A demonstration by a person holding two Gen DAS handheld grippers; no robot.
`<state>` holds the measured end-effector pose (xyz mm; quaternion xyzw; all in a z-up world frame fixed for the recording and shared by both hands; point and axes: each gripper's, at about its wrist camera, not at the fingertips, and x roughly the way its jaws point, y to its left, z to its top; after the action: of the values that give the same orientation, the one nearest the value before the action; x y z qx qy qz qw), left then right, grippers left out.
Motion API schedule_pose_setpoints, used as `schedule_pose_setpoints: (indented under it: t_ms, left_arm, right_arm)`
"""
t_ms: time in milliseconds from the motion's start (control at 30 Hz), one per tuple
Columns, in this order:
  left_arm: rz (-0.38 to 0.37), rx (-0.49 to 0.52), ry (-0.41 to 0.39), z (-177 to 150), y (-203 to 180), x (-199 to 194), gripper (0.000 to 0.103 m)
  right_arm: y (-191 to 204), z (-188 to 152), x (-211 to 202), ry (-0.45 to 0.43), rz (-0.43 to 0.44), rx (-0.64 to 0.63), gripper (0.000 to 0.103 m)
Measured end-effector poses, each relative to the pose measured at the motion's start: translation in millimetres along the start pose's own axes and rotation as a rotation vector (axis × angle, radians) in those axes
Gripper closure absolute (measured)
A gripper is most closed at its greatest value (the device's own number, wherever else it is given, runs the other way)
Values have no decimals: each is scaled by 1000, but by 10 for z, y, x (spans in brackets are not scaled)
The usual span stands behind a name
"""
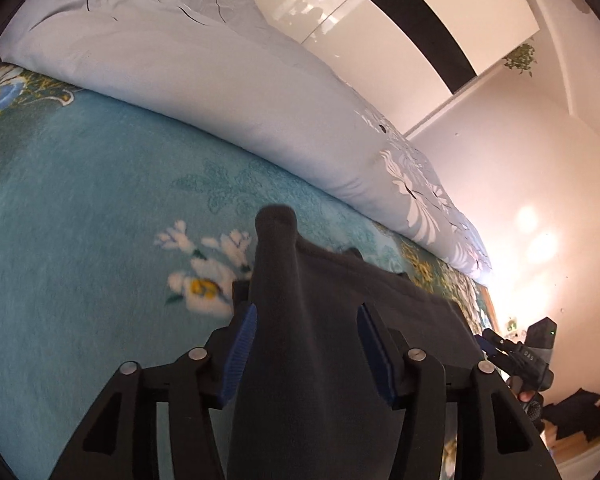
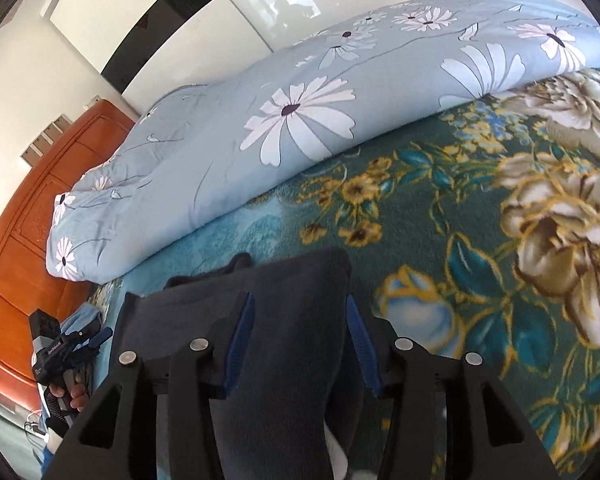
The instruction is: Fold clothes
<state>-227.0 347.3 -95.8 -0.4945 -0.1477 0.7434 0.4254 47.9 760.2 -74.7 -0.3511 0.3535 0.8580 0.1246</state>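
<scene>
The bed [image 2: 440, 240] carries a teal floral blanket [image 1: 80, 208]; a rolled pale-blue quilt [image 2: 228, 152] lies along its far side, against a white wardrobe [image 1: 380, 40]; an orange wooden headboard [image 2: 28, 220] closes one end.

The dark garment [image 1: 308, 320] lies on the blanket near the front edge of the bed, stretched between both tools; one raised end of fabric stands up between the fingers in each wrist view.

Left tool [image 1: 306, 344]: jaws stand at a middling gap; the blue pads [image 1: 240, 348] flank the fabric, and a narrow gap shows at each side, so the cloth appears released, not pinched. Right tool [image 2: 300, 344]: same state; pads apart, dark fabric passing between them without visible pressure.

Step in hand, as judged: release of a completed fold.

Procedure for a clean release:
- withdraw both tools straight back along the fingers; lateral motion would drag the fold open;
- lift only after the pads clear the fabric;
- keep both withdrawals even, so the folded edge stays straight;
- check that the raised ends settle flat; if not, press them down before the next fold.
</scene>
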Motion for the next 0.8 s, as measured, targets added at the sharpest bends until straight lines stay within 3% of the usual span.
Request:
schedule_pose_setpoints:
  t_ms: [67, 167, 233, 267, 367, 667, 733, 800]
  left_arm:
    - [0, 2, 25, -305, 13, -117, 44]
    - [-6, -19, 56, -713, 78, -198, 42]
    - [7, 1, 56, -856, 76, -208, 40]
    - [9, 11, 45, -889, 66, -213, 36]
    - [-4, -15, 71, -854, 44, -108, 30]
    - [-16, -64, 84, -755, 65, 43, 29]
    - [-19, -82, 78, -758, 73, 30, 30]
    - [13, -100, 71, -774, 82, 4, 34]
  right_arm:
    - [-50, -308, -148, 30, 47, -1, 44]
    - [-145, -703, -294, 62, 90, 8, 43]
    - [-214, -928, -355, 79, 104, 18, 37]
    - [-249, -1011, -349, 84, 114, 40, 31]
    - [-284, -1104, -212, 112, 181, 119, 31]
    - [-236, -1016, 51, 3, 219, 249, 30]
    - [-212, -1012, 39, -3, 213, 263, 35]
    - [-202, -1020, 2, -12, 212, 288, 54]
